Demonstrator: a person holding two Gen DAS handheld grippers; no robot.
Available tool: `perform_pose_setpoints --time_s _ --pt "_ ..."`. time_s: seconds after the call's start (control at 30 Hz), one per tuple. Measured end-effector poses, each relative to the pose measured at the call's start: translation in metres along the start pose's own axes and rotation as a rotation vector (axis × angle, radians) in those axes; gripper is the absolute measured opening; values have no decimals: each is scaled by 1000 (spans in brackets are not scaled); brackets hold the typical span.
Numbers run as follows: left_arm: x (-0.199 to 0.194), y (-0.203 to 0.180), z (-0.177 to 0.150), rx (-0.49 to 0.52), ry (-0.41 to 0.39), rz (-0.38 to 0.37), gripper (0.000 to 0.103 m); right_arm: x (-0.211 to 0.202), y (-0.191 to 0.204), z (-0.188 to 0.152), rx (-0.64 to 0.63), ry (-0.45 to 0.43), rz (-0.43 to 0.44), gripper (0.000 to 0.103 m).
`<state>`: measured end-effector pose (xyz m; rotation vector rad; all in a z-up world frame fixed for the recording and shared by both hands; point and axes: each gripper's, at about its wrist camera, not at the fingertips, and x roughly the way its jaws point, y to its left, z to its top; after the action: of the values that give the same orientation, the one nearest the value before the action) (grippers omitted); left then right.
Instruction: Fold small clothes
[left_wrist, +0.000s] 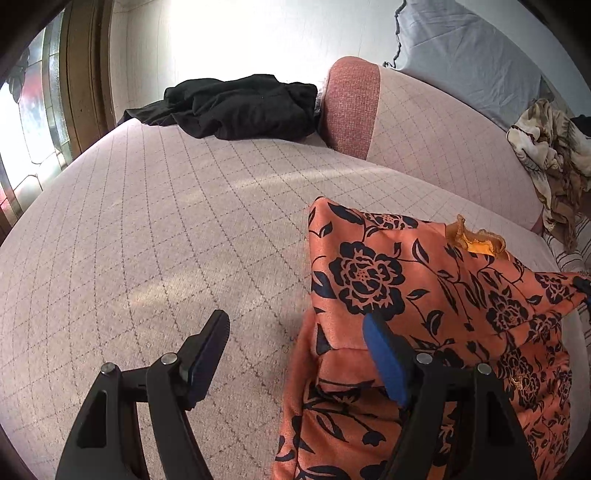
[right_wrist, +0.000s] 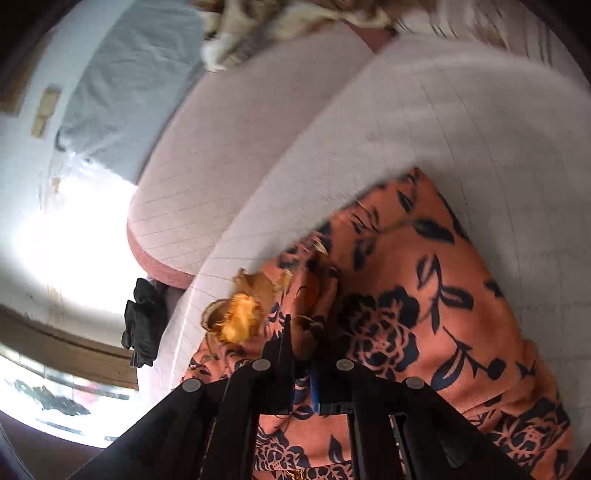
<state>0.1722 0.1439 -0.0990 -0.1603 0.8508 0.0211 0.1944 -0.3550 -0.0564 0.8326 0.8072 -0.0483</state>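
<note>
Orange floral garment (left_wrist: 424, 314) spread on pink quilted sofa seat (left_wrist: 166, 240) in left wrist view, left hand-held gripper (left_wrist: 295, 343) wide open, one finger over its edge, black clothing (left_wrist: 240, 107) heaped behind. Only in right wrist view: right hand-held gripper (right_wrist: 301, 369) pinched closed on the garment's fabric beside a yellow frilled trim (right_wrist: 240, 314).

The left wrist view looks low and forward across the sofa (left_wrist: 147, 229), garment (left_wrist: 424, 295) at 4 o'clock. The right wrist view, rolled sideways, hangs close over that garment (right_wrist: 424, 314); both share it.
</note>
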Motion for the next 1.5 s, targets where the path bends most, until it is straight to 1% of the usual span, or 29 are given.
perform_pose_setpoints --time_s 0.07,0.13,0.2,0.23,0.27,0.3,0.33,0.37,0.4,0.5,0.57,0.63,0.67,0.7,0.73,0.77,0.8,0.9,0.97,1.0,1.03,1.07,1.1,1.13,1.2,1.33,1.4,1.43,1.5 --pt "-6 0 3 -8 -19 -14 75 -35 21 -6 -157 -103 -27 6" --pt "-8 -5 8 -12 -34 -27 75 -38 13 -24 -239 -102 -104 9" --pt "-2 -18 12 11 -8 -40 75 -14 -22 -42 -271 -15 -221 26" --pt "3 -25 12 37 9 -36 76 -5 -44 -46 -244 42 -298 45" --pt "10 -32 9 78 37 -19 77 -4 -59 -46 -195 61 -270 47" --pt "21 -39 6 126 82 8 77 -15 -65 -45 -164 18 -206 51" --pt "34 -43 0 171 137 45 77 -24 -65 -41 -150 -7 -189 66" --pt "42 -44 -6 190 163 63 78 -34 -62 -38 -149 -31 -171 73" --pt "41 -40 -8 168 132 50 79 -43 -57 -33 -156 -55 -153 73" --pt "42 -31 -10 118 133 34 83 -52 -40 -13 -165 -61 -40 73" --pt "42 -32 -12 132 128 43 84 -36 -30 1 -125 -1 100 74" --pt "42 -32 -12 135 126 49 85 -3 -27 10 -76 127 229 74" --pt "42 -31 -12 127 130 47 85 14 -31 14 -69 145 221 76" --pt "41 -30 -12 118 137 48 85 31 -39 18 -71 152 141 80" --pt "38 -26 -8 105 142 53 85 49 -53 16 -38 193 41 81" --pt "30 -22 -7 92 133 50 85 54 -64 15 18 193 71 81" --pt "20 -16 -4 78 102 42 85 43 -62 13 26 156 101 81" --pt "-1 -4 0 52 29 38 85 10 -41 3 -74 111 143 82" --pt "8 -2 -3 83 79 85 85 -4 -31 -7 -143 108 160 84" --pt "22 0 -7 96 137 116 85 -4 -30 -12 -162 117 172 87" --pt "36 3 -13 90 203 112 85 -1 -33 -17 -173 136 170 91" --pt "35 5 -12 67 187 103 85 9 -39 -22 -181 173 135 91" --pt "29 5 -8 56 179 94 84 20 -48 -26 -177 218 49 91" --pt "20 5 -2 45 155 78 83 22 -54 -25 -160 230 21 90" --pt "3 3 12 32 69 47 83 6 -45 -23 -182 180 74 90" --pt "14 -11 44 48 29 -16 83 -8 -12 -11 -270 138 178 90" --pt "39 -17 57 39 62 -2 83 5 -8 -4 -273 139 214 90" --pt "56 -17 58 36 86 22 83 18 -15 1 -245 140 199 90" --pt "103 -13 50 23 230 109 84 53 -43 10 -157 173 101 90"
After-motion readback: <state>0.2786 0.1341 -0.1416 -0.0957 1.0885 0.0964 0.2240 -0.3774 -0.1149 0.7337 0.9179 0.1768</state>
